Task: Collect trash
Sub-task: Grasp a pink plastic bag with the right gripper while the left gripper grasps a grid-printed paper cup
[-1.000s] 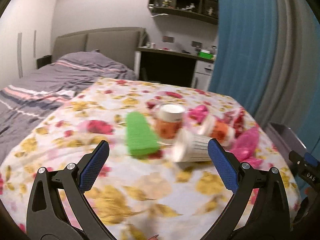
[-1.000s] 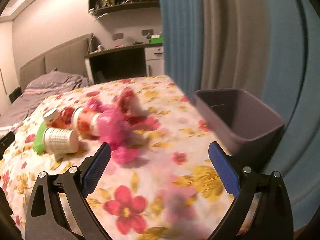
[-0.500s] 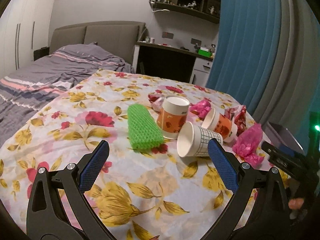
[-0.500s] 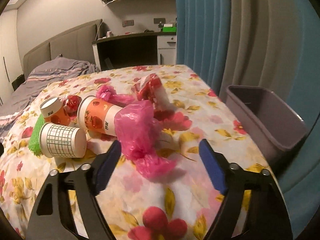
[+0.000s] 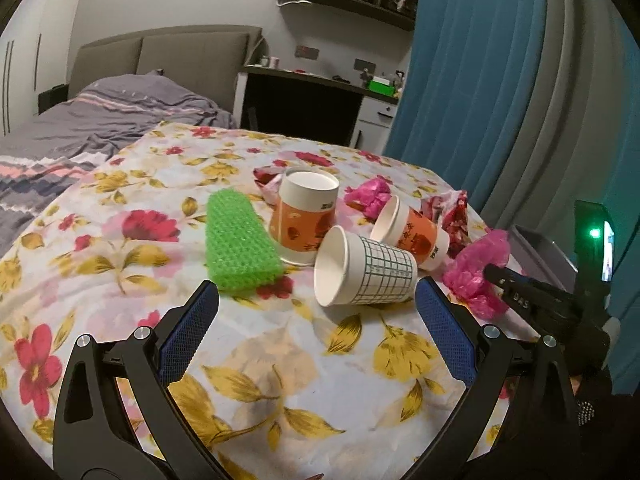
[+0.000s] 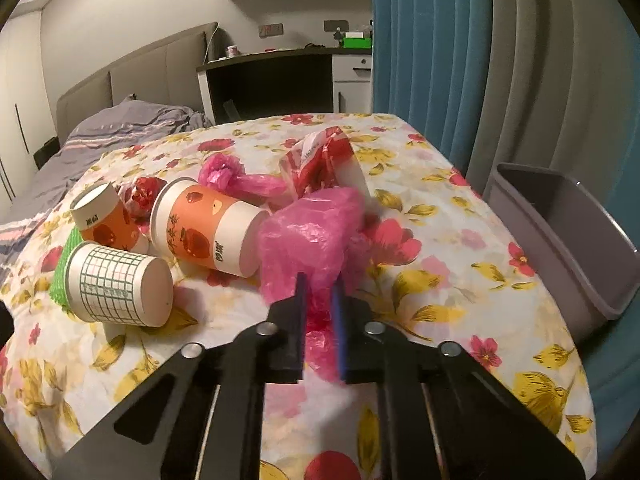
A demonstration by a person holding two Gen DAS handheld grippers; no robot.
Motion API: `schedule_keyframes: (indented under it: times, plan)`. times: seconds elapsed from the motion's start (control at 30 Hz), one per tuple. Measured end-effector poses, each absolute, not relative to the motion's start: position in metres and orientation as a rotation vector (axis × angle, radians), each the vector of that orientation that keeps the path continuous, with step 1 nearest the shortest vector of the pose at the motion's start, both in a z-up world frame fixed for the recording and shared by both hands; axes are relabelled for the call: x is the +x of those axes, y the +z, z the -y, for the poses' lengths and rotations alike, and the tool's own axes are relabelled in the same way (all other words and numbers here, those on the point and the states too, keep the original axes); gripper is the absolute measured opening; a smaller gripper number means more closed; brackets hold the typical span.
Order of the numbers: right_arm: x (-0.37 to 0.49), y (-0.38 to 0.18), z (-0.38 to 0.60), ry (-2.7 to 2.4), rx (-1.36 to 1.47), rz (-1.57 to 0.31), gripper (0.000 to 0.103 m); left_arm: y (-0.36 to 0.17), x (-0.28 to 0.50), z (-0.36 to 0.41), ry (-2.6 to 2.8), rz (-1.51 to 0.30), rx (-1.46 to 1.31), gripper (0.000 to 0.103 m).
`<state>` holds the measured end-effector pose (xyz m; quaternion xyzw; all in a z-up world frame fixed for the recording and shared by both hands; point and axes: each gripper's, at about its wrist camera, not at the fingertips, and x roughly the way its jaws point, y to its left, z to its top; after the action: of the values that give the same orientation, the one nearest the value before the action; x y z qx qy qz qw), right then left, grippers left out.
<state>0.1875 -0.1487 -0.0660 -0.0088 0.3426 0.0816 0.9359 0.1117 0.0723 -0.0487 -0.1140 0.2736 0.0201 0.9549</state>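
On the floral cloth, my right gripper (image 6: 318, 300) is closing on the pink plastic bag (image 6: 308, 236); I'd pinch deep, then lift slowly toward the grey bin (image 6: 560, 232). Left gripper (image 5: 316, 320) hangs open.

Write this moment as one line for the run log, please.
right tool: closing on pink plastic bag | left tool: open, empty, near checked cup | grey bin: nothing seen inside

Bare floral tablecloth (image 5: 280, 360) before left gripper (image 5: 318, 320): passable. Ahead: grid cup (image 5: 366, 274), green mesh (image 5: 238, 240), orange cups (image 5: 304, 216) block.
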Motion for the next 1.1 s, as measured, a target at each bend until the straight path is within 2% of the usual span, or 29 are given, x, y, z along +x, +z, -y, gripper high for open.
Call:
schedule_keyframes:
  times: [0.13, 0.4, 0.63, 0.7, 0.93, 1.1]
  plan:
    - [0.174, -0.058, 0.160, 0.166, 0.010, -0.665, 0.009, -0.053, 0.126, -0.070, 0.003, -0.581, -0.226, 0.092]
    - [0.146, -0.045, 0.176, 0.161, 0.025, -0.619, 0.009, -0.069, 0.163, -0.076, -0.083, -0.681, -0.300, 0.064]
    - [0.141, -0.049, 0.176, 0.166, 0.014, -0.640, 0.009, -0.078, 0.178, -0.070, -0.117, -0.724, -0.283, 0.061]
    - [0.140, -0.049, 0.176, 0.169, 0.015, -0.643, 0.009, -0.079, 0.181, -0.069, -0.130, -0.736, -0.283, 0.051]
    - [0.133, -0.049, 0.179, 0.183, 0.017, -0.641, 0.009, -0.083, 0.184, -0.061, -0.180, -0.771, -0.279, 0.031]
    - [0.129, -0.049, 0.178, 0.189, 0.019, -0.644, 0.009, -0.083, 0.183, -0.055, -0.204, -0.774, -0.264, 0.009]
